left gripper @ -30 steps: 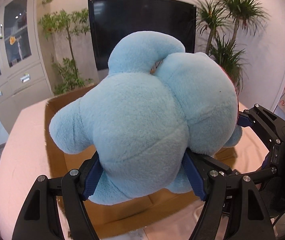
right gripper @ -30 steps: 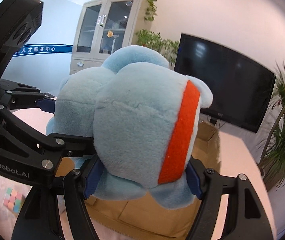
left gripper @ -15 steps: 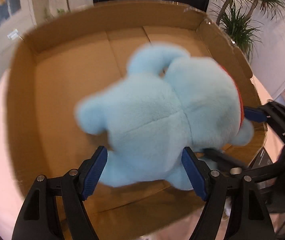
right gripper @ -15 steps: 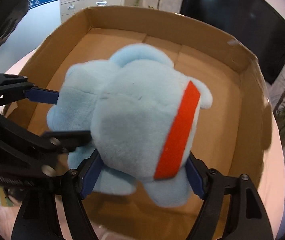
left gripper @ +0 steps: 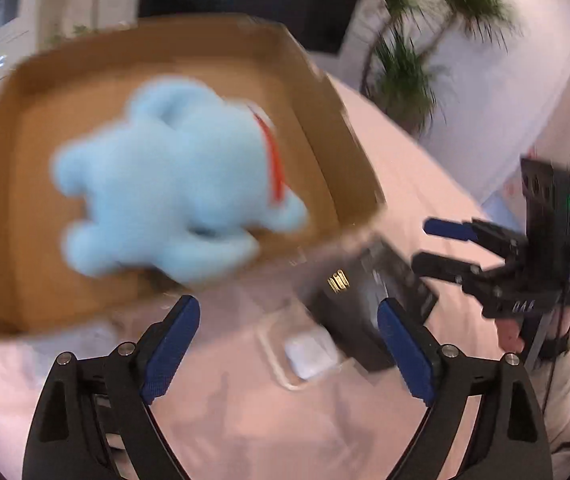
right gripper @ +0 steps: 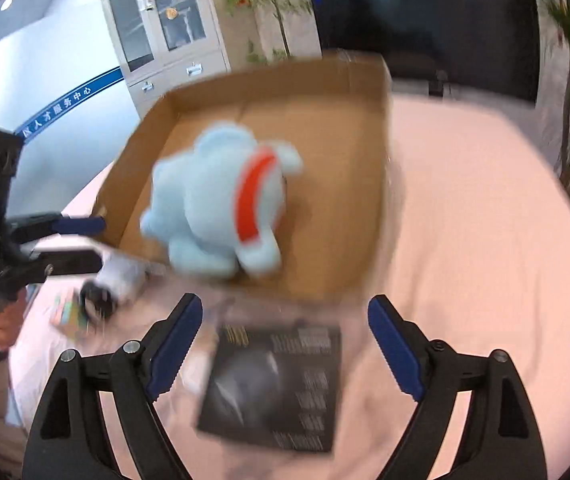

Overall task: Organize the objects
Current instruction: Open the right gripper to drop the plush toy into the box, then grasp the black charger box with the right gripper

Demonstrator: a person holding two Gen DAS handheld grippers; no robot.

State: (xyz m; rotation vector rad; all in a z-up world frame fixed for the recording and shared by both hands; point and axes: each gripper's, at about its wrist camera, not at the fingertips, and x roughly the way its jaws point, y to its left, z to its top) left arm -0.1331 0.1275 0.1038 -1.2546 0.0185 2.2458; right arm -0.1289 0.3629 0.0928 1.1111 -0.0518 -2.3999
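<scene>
a pale pink surface (right gripper: 485,240) fills an office corner, with a dark screen, potted plants and a glass-door cabinet blurred behind it. on it sits an open cardboard box (left gripper: 325,128), and the blue plush toy (left gripper: 173,184) with its red collar lies inside on the box floor, toward the near wall, touched by neither tool.

the left hand-held gripper (left gripper: 285,352) has just been opening its jaws and now stands wide apart with nothing between the pads; the right hand-held gripper (right gripper: 285,344) has done the same and is likewise spread and holding nothing. both sit back from the box's near edge, pointing downward at the surface.

what the next pick likely turns on is the black flat package (right gripper: 277,384). in the right wrist view it lies directly ahead of and between the right fingers, its long axis running roughly away from the camera, so the jaws would already straddle its shorter width. in the left wrist view the same package (left gripper: 365,300) lies off toward the right finger and is skewed. the right hand looks the nearer and better lined up. a small white item in a clear tray (left gripper: 305,356) lies just beside the package, and blurred small things (right gripper: 97,300) lie further left.
</scene>
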